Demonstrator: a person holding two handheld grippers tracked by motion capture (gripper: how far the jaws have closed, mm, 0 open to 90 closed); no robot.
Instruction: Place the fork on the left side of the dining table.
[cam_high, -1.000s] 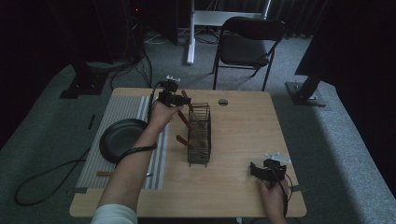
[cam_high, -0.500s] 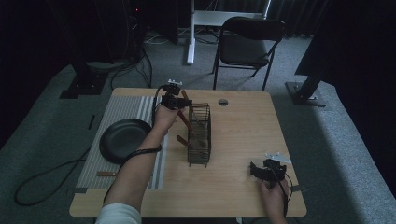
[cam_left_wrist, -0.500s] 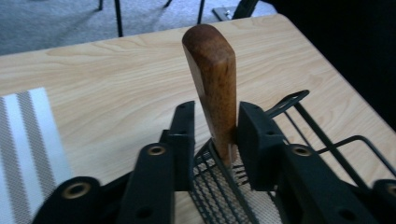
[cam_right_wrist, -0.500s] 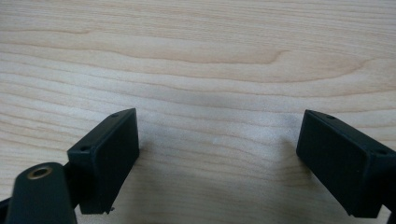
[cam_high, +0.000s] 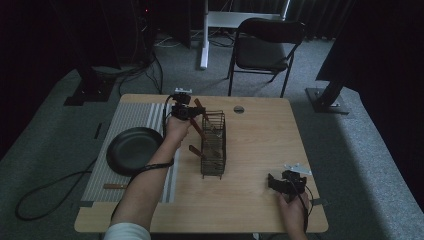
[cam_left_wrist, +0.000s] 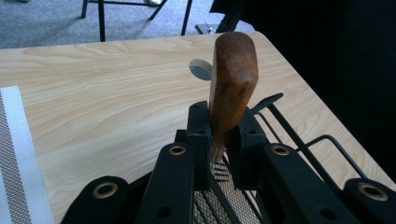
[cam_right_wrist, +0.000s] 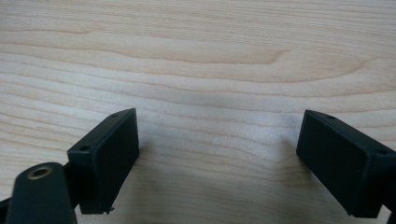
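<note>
Now the left gripper (cam_left_wrist: 219, 135) has just been closing its jaws and pinches a wooden utensil handle (cam_left_wrist: 232, 88) sticking up from the far end of the wire rack (cam_high: 214, 140). Near the rack's right, the right gripper (cam_right_wrist: 217, 158) rests with jaws spread over bare tabletop (cam_right_wrist: 196, 60).

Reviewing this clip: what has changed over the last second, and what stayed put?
The left gripper has just been closing its jaws and now clamps the brown wooden utensil handle sticking up from the black wire rack. The hand itself barely shifted. The right gripper stayed open on the light wooden table; the black frying pan is unmoved.
</note>
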